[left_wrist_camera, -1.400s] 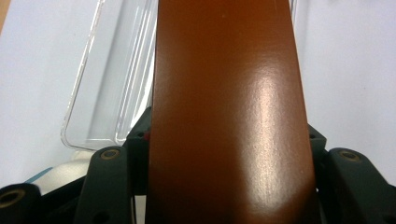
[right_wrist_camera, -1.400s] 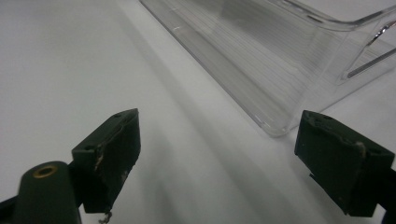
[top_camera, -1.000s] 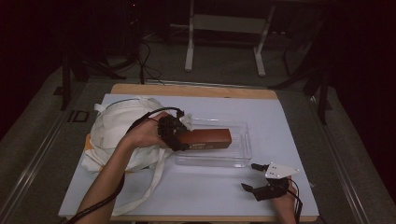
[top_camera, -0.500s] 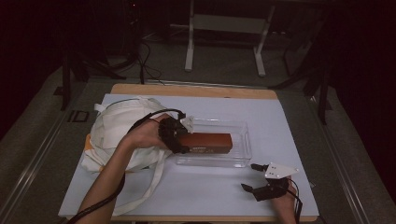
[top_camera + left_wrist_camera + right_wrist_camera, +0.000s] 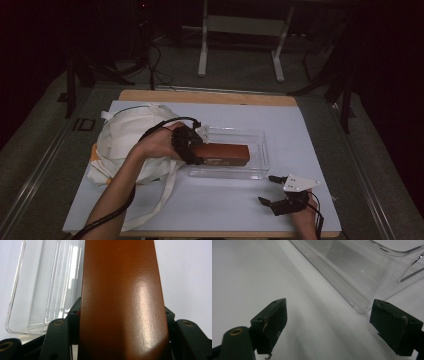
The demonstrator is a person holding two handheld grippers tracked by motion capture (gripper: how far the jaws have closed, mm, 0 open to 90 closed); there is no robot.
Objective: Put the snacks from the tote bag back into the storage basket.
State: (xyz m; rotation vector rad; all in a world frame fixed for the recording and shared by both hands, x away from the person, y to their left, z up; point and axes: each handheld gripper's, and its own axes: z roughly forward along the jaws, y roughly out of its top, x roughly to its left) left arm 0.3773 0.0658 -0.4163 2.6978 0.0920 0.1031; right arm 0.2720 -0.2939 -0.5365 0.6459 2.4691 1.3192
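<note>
Step in hand: placing. The left claw (image 5: 192, 150) pinches one end of the brown rectangular box (image 5: 221, 154) and holds it lengthwise over the clear plastic tray (image 5: 260, 150), beside the white cloth bag (image 5: 127, 135) on the desk (image 5: 305, 125); the right claw (image 5: 276, 192) rests with jaws spread (nothing between them) near the tray's near corner. Next move, by judgement: lower the box level into the tray, then release. Against the earlier frames, the box sits slightly farther left and lower; the right claw is unmoved.
</note>
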